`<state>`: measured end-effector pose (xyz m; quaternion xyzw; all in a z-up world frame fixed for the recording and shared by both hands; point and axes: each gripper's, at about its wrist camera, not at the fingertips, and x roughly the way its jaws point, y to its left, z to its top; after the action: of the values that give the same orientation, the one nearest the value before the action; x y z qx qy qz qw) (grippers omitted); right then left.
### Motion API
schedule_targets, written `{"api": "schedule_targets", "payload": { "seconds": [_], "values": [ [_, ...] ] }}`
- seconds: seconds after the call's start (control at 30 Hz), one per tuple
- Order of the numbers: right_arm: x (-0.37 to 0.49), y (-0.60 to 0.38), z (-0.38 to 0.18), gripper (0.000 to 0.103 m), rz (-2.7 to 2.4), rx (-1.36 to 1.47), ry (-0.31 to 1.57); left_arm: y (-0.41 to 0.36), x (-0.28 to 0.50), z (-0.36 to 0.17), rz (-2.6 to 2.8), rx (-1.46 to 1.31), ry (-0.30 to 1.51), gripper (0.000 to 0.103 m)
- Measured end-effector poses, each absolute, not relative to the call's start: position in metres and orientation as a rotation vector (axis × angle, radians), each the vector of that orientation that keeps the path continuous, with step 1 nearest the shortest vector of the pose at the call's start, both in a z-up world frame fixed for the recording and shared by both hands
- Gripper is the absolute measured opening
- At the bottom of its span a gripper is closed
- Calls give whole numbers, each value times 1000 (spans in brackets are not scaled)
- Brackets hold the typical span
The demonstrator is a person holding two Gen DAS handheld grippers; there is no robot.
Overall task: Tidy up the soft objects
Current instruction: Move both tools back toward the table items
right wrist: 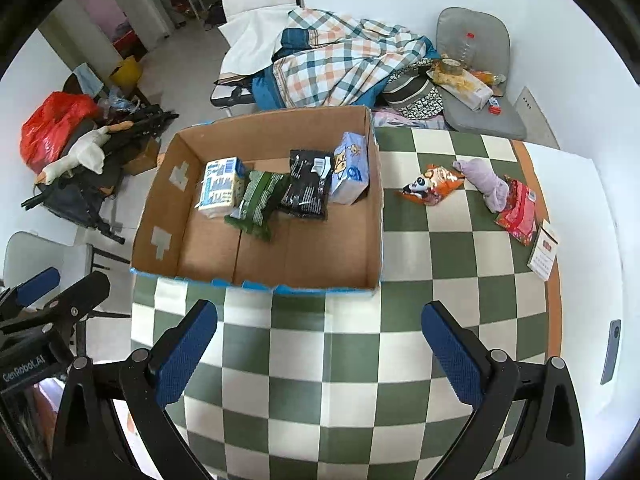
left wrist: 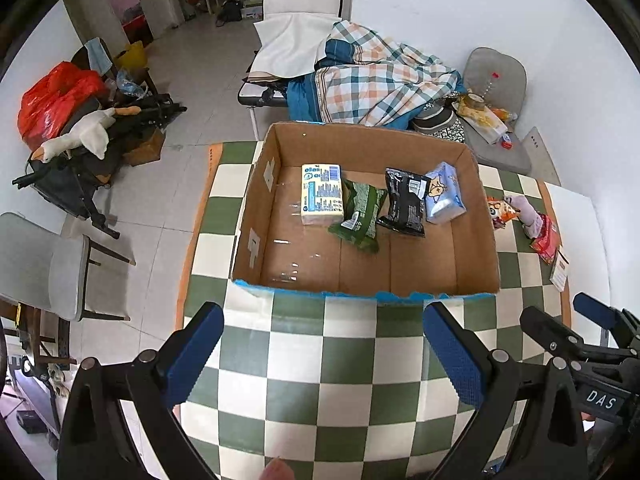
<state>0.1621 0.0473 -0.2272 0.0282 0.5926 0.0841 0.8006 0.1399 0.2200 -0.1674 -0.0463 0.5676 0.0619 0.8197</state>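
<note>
Packets in box point(right wrist: 372, 200), well beyond both spread claws point(right wrist: 320, 354)

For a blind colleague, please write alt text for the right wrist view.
A cardboard box on a checkered table holds four soft packets in a row; an orange snack bag, a purple cloth and a red packet lie outside to its right. The open right gripper is empty.
</note>
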Motion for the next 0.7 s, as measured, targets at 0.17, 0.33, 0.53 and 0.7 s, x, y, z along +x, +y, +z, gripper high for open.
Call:
{"api": "schedule_targets", "payload": {
  "seconds": [0.17,0.33,0.53,0.7],
  "values": [
    [150,36,-222,103,227,103,1277,210,135,-158,137,-112,1203,102],
    [155,-1,-218,103,226,194,1279,172,151,-142,98,-40,1196,102],
    [178,-95,-215,103,88,289,1256,73,213,-145,-24,144,1206,102],
    [207,-190,-239,103,-67,333,1284,-24,285,-191,-157,392,1265,102]
  ]
}}
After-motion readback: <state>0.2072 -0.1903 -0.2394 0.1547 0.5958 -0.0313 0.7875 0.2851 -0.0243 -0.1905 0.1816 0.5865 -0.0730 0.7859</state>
